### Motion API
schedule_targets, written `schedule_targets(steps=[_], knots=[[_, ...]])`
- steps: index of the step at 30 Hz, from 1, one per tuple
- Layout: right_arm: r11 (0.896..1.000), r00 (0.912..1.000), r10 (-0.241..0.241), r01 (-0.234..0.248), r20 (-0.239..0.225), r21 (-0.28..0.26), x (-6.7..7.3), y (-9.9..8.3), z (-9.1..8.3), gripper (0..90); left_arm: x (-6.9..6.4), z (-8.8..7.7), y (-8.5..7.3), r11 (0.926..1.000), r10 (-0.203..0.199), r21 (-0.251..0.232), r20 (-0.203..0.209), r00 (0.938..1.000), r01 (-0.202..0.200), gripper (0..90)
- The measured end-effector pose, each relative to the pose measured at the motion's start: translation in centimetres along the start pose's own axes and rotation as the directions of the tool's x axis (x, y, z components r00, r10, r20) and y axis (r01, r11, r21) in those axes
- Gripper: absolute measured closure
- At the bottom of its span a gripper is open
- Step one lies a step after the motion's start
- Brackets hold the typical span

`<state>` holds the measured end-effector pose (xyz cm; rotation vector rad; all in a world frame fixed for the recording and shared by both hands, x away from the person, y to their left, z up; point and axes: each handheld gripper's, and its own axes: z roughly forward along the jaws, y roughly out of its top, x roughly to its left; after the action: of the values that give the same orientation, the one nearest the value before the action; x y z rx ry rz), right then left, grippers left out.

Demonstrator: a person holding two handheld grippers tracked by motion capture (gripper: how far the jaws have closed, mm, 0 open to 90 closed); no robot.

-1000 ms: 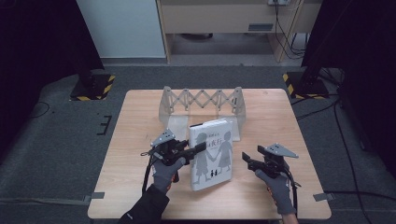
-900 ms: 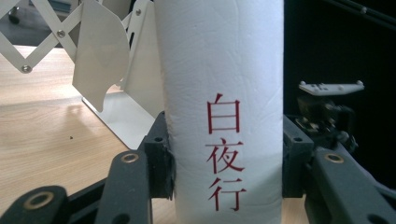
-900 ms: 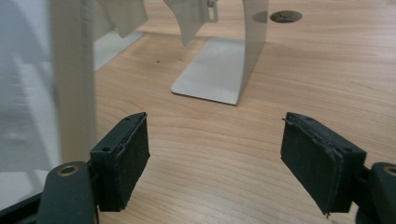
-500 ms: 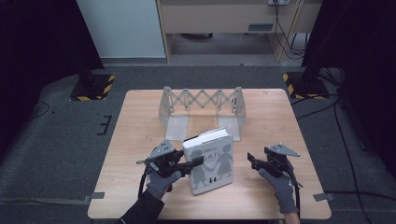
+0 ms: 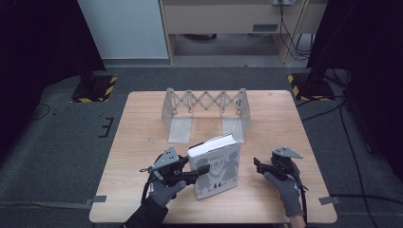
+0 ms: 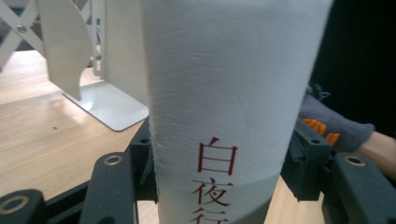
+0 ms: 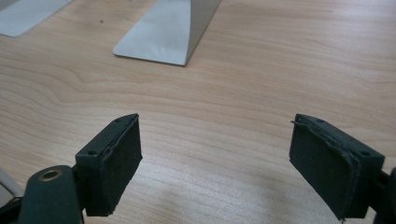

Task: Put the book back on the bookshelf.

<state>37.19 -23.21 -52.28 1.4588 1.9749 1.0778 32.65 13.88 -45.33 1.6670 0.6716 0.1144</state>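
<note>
Left gripper [image 5: 202, 169] clamps the book [image 5: 216, 167], its spine lettering cut off.

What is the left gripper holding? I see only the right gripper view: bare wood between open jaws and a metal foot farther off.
Observer: The left gripper is shut on a white book; in its own view the jaws press both sides of the spine.
Operator: Is the book lying flat?
Observer: No, the high view shows it tilted, top edge raised toward the rack.
Operator: What rack?
Observer: A folding metal book rack standing at the far side of the table; your metal foot belongs to it.
Operator: Any text on the book?
Observer: Red characters run down the spine.
</note>
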Motion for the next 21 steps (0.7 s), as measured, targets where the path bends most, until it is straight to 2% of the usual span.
schedule_targets(steps=[4, 9, 11, 17, 21], knots=[[0.999, 0.9994, -0.011, 0.01, 0.032, 0.037, -0.3, -0.2, 0.4, 15.1, -0.6, 0.3, -0.2, 1.0, 0.0, 0.0, 0.033, 0.9994, 0.0, 41.4], [0.998, 0.9979, -0.002, -0.003, 0.065, 0.07, -0.9, -0.5, 0.5, 14.0, -1.5, 0.8, -0.3, 0.999, 0.043, 0.01, 0.023, 0.9988, -0.043, 37.2], [0.995, 0.9963, -0.008, 0.0, 0.085, 0.097, -1.2, -0.7, 0.7, 13.5, -1.7, 0.8, -0.3, 0.9991, 0.041, 0.011, 0.023, 0.9989, -0.042, 37.1], [0.992, 0.9948, -0.038, 0.026, 0.094, 0.127, -1.1, -1.0, 1.1, 10.5, -2.0, 0.8, -0.3, 0.9987, 0.048, 0.015, 0.036, 0.9982, -0.048, 38.9], [0.992, 0.9949, -0.032, 0.019, 0.096, 0.128, -1.1, -1.0, 1.2, 9.8, -2.2, 0.8, -0.3, 0.9985, 0.053, 0.012, 0.041, 0.9977, -0.054, 38.9]])
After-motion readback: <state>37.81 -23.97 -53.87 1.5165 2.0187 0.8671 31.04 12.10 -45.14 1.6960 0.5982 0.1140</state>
